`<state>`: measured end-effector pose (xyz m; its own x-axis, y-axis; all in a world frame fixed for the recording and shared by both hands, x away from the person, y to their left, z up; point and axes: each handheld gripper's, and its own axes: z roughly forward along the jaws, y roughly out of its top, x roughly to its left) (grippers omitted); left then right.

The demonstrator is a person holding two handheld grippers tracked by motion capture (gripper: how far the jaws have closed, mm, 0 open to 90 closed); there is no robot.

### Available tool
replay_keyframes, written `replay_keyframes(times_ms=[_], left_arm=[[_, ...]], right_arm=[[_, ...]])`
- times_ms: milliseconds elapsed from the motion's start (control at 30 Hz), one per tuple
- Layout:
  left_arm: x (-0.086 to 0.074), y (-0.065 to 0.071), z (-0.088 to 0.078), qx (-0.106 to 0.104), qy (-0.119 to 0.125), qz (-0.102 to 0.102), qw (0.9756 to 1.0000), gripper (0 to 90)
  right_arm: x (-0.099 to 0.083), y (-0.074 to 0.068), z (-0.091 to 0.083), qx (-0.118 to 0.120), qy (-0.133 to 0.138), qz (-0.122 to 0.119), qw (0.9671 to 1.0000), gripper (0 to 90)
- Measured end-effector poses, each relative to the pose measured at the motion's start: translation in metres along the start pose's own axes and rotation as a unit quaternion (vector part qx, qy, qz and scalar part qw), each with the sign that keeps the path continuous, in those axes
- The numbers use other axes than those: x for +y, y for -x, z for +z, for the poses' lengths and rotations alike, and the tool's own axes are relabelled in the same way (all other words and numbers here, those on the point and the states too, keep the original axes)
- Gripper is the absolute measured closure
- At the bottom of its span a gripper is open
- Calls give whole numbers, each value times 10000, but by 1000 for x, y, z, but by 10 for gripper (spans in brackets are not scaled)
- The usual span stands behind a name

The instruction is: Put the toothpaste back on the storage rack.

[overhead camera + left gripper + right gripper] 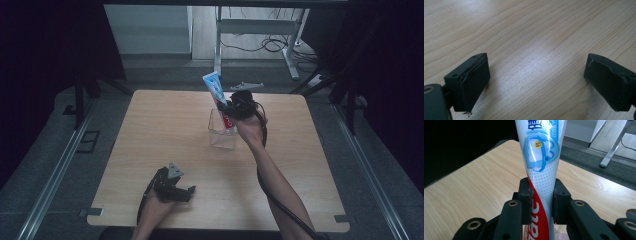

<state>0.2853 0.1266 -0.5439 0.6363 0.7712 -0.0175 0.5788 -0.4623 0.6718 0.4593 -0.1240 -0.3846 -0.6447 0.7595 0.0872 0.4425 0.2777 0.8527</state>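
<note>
Desk (pixel 165 150) wide, wood. Clear cup (pixel 222 131) mid-desk. Toothpaste tube (pixel 216 89) upright, lower end inside cup. Right tool (pixel 231 114) clamped on tube. Left tool (pixel 172 190) idle, jaws apart. Advice: lower straight, release once tube rests inside.

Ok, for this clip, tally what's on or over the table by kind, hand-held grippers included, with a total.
Toothpaste tube: 1, clamped in the right gripper
Clear plastic container: 1, under the tube
Hand-held grippers: 2, the right one plus the left gripper, open and holding nothing
Total: 4
</note>
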Motion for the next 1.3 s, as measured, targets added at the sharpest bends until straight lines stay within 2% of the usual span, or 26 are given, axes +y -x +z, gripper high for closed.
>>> replay_keyframes(times_ms=[433,800,1300], left_arm=[[0,0,0,2,0,0,10000,64],[0,0,0,-1,-17,0,10000,64],[0,0,0,2,-4,-3,10000,64]], right_arm=[[0,1,18,-56,49,49,10000,725],[-9,2,30,-144,82,-71,9998,725],[-25,7,38,-237,-82,-121,9996,722]])
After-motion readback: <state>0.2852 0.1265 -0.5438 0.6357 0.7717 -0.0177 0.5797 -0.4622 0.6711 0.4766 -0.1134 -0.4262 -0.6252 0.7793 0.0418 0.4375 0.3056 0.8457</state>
